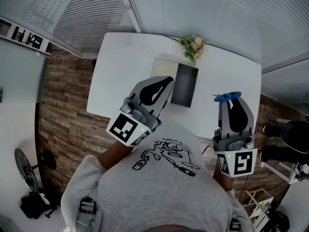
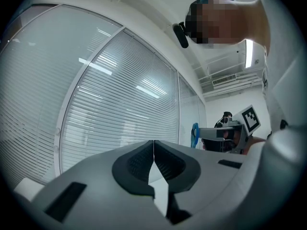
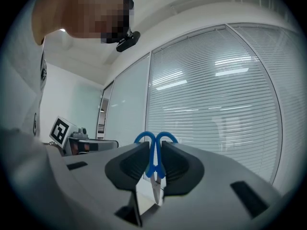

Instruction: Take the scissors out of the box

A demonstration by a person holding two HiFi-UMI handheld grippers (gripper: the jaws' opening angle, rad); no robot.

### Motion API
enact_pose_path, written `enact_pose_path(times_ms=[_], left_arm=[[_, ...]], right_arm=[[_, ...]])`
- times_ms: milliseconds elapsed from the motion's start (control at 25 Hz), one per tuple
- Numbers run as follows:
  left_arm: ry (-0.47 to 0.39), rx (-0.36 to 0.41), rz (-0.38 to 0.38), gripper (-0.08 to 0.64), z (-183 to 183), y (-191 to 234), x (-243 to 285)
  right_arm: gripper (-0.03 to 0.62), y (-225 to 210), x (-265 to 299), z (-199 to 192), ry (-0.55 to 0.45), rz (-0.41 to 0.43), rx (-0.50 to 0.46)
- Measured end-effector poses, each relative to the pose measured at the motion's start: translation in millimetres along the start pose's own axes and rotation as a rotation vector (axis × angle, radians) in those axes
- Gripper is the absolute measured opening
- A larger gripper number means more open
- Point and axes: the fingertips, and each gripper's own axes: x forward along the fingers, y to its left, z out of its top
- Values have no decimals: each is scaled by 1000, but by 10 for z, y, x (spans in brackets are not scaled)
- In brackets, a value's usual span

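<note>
Blue-handled scissors (image 3: 154, 156) stand between the jaws of my right gripper (image 3: 153, 164), which is shut on them with the handle loops poking out past the jaw tips and the blades pointing back toward the camera. From the head view the scissors (image 1: 227, 97) show at the tip of the right gripper (image 1: 231, 100), held above the table's right side. My left gripper (image 1: 166, 81) is shut with nothing in it and hovers over the open box (image 1: 185, 85). In the left gripper view its pads (image 2: 153, 164) meet, and the right gripper (image 2: 225, 133) with the scissors (image 2: 195, 134) shows at the right.
The box stands on a white table (image 1: 120, 76) beside its pale lid (image 1: 163, 67). A small bunch of flowers (image 1: 194, 46) sits at the far edge. Window blinds fill the background of both gripper views. A black chair (image 1: 294, 134) stands at the right.
</note>
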Motion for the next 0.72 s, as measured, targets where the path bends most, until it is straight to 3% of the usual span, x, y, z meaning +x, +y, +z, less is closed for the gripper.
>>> enact_pose_path(times_ms=[720], left_arm=[[-4,-13,1,20,-2,-8,-45]], right_arm=[[84,25,-10,-2,12,-2,4]])
